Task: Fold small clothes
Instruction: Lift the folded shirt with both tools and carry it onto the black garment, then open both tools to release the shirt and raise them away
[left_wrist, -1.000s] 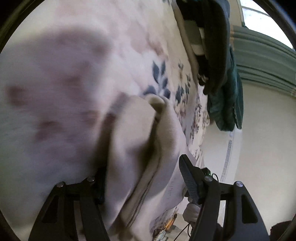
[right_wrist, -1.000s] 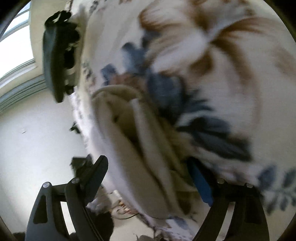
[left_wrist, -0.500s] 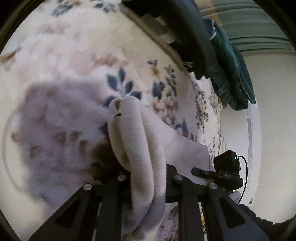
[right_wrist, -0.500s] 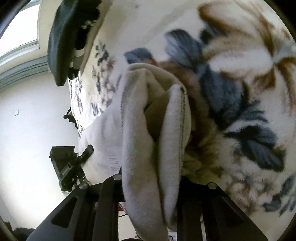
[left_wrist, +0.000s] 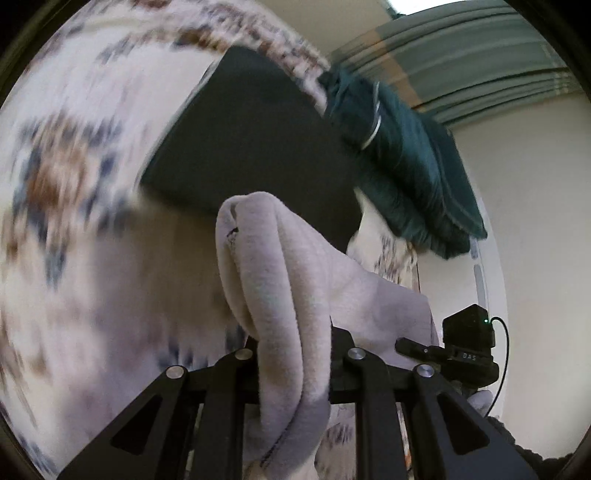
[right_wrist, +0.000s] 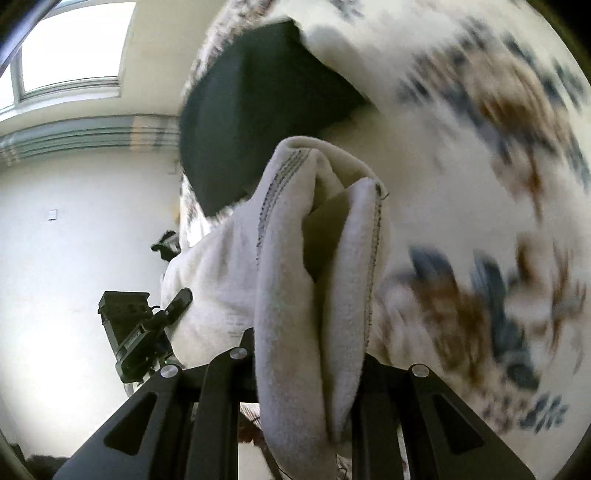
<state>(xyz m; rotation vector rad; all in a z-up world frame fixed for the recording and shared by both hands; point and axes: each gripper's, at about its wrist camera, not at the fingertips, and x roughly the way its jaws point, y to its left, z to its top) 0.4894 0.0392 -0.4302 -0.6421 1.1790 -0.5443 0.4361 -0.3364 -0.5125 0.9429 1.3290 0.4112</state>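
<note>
A small cream fleece garment (left_wrist: 280, 280) hangs stretched between my two grippers, lifted off the floral blanket (left_wrist: 74, 221). My left gripper (left_wrist: 293, 354) is shut on one bunched corner of it. My right gripper (right_wrist: 310, 350) is shut on the other corner (right_wrist: 325, 258), where dark stitching runs along the hems. Each wrist view shows the other gripper at the far end of the cloth: the right one in the left wrist view (left_wrist: 465, 350), the left one in the right wrist view (right_wrist: 140, 332). The fingertips are hidden in the folds.
A flat dark folded item (left_wrist: 251, 147) lies on the blanket ahead; it also shows in the right wrist view (right_wrist: 258, 110). A dark teal garment (left_wrist: 406, 158) lies beyond it near the bed's edge. White walls, striped curtains (left_wrist: 480, 66) and a window (right_wrist: 74, 44) are behind.
Both grippers went from open around the garment's corners to shut on them, then lifted the cloth off the blanket and swung up toward the dark folded item.
</note>
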